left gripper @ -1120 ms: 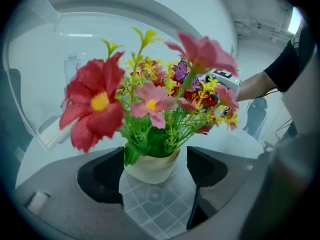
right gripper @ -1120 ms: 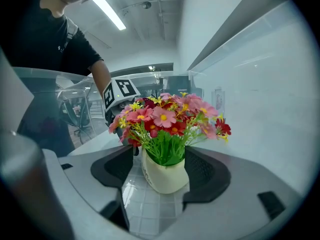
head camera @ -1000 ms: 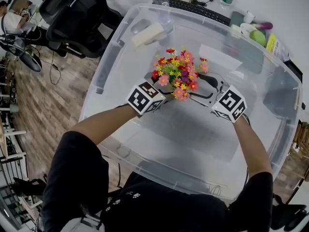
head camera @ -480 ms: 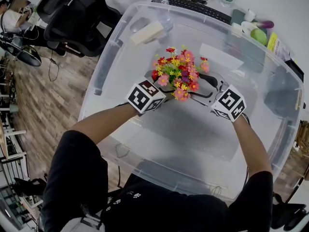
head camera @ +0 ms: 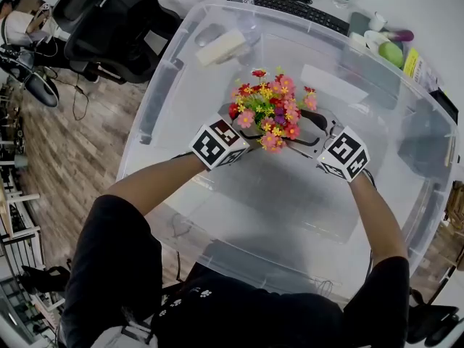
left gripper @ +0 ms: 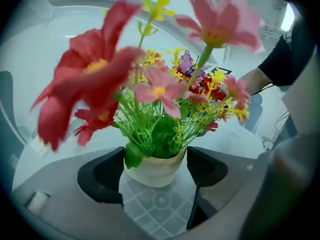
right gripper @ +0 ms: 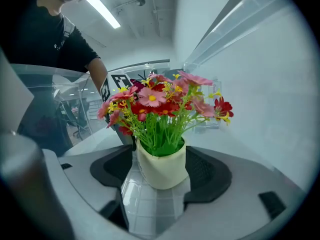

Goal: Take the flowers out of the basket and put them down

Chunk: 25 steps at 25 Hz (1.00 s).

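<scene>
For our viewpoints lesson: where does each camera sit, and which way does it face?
Head view: on the person's head, looking down into the clear bin; left forearm, right forearm, left tool and right tool show.
Left gripper view: rides the left tool, looking along its jaws at the pot; the right forearm shows behind.
Right gripper view: rides the right tool, facing back toward the person; their torso shows.
Shared: both gripper views frame the same flowers from opposite sides.

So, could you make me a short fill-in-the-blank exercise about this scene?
The flowers stand in a cream-coloured ___.
The left gripper and the right gripper each have it between their ___.
On the desk past the far rim of the clear plastic bin lies a black ___.
Missing words: pot; jaws; keyboard.
</scene>
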### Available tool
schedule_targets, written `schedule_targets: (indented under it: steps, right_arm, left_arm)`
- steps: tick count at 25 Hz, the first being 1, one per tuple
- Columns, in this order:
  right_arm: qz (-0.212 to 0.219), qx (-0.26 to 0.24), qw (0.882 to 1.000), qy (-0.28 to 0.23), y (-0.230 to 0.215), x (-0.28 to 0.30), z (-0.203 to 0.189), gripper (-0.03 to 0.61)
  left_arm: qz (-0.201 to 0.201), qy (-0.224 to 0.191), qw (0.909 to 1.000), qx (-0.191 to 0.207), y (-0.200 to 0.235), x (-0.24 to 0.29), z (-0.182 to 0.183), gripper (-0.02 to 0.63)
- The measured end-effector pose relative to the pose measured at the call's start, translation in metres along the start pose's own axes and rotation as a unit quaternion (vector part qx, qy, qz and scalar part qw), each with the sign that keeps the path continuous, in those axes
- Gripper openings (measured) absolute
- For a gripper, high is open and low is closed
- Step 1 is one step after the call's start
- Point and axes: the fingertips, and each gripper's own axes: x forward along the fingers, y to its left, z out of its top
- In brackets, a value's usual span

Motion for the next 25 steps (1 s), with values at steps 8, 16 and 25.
schedule_targets:
  steps: [8, 16, 25]
  right_arm:
    - [-0.001, 0.002, 1.0, -0.002, -0.002, 0.004, -0.002, 0.333]
    - [-0.005, -0.011, 1.0, 0.009, -0.005, 0.006, -0.004, 0.336]
    - [0.0, -0.019, 1.0, 0.021, -0.011, 0.01, -0.008, 0.35]
  left_arm:
    - [0.003, -0.001, 0.9999, 0.011, -0.001, 0.004, 0.001, 0.38]
    - [0.007, -0.003, 0.9998, 0.016, 0.001, 0.005, 0.001, 0.38]
    - [0.003, -0.004, 0.9997, 0.022, 0.002, 0.008, 0.003, 0.38]
